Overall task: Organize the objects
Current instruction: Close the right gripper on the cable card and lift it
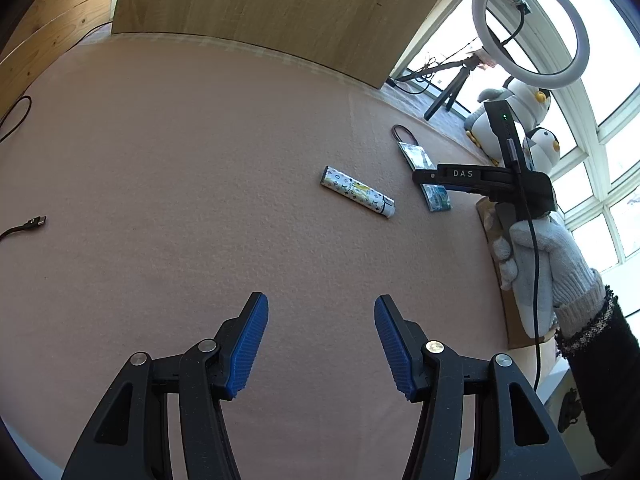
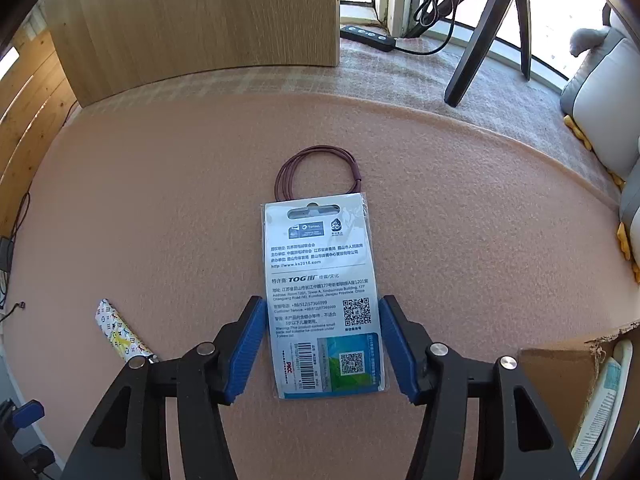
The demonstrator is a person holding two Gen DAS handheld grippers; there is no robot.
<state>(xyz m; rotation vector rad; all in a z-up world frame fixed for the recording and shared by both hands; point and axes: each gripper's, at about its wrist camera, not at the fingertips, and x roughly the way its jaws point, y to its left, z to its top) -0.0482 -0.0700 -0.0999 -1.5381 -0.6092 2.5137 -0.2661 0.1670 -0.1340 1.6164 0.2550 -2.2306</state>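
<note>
Your right gripper (image 2: 322,344) hangs low over the pink felt mat (image 2: 160,200), jaws spread wide, holding nothing. The flat packaged card (image 2: 322,292) lies between the 2 blue pads (image 2: 246,344), its near half inside the gap; I can't tell whether either pad touches its plastic edges. A coil of maroon cord (image 2: 316,172) sits at the card's far end, touching or tucked under the top edge. The patterned tube (image 2: 122,336) lies on the mat to the left of that gripper, well apart from the card, angled. Your left gripper (image 1: 320,344) is also wide open and empty, over bare mat, with nothing between its pads. From its view the tube (image 1: 356,192) is far and to the right, the card (image 1: 424,176) just beyond it, partly hidden by the right gripper's body. Your gloved right hand (image 1: 548,264) grips the handle. A cardboard box (image 2: 560,384) sits at the near right mat edge.
</note>
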